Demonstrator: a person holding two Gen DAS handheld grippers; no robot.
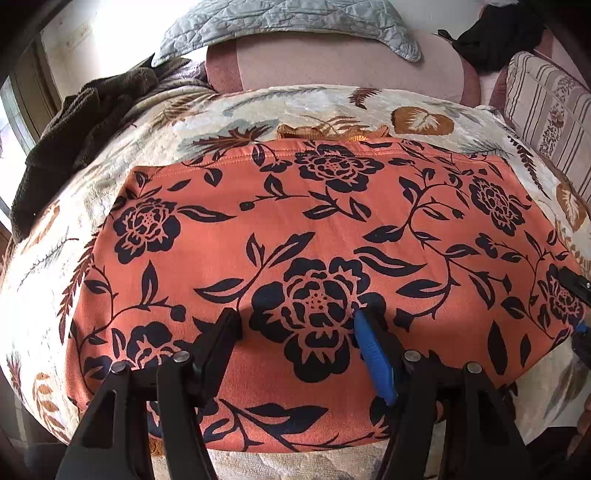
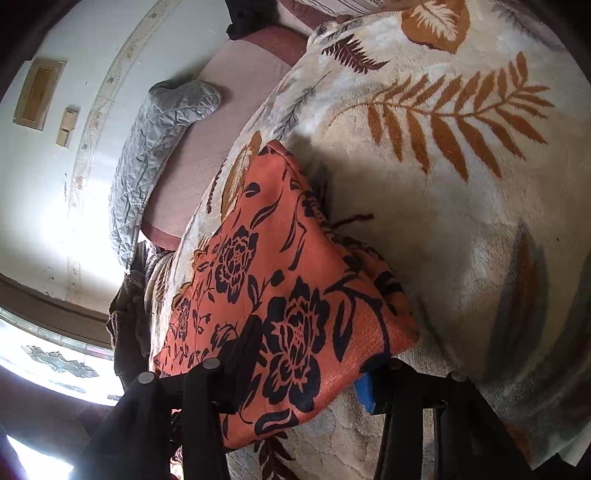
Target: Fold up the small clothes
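Observation:
An orange garment (image 1: 332, 229) with black flowers lies flat and folded on a cream leaf-patterned blanket (image 1: 258, 110). My left gripper (image 1: 295, 321) hovers over its near middle, jaws wide and open, with nothing between the fingers. At the garment's right edge my right gripper (image 1: 578, 306) peeks into the left wrist view. In the right wrist view the garment (image 2: 280, 280) has its near corner between the right gripper's (image 2: 306, 365) jaws: the black finger lies over the cloth and the blue pad (image 2: 364, 393) sits under its edge. The jaws stand apart, not pinching.
A grey quilted pillow (image 1: 288, 22) and pink sheet (image 1: 332, 62) lie beyond the blanket. A dark brown cloth (image 1: 74, 125) is heaped at the left, with a striped cushion (image 1: 546, 110) and a black item (image 1: 495, 37) at the right. Something orange (image 1: 314, 131) peeks out behind the garment.

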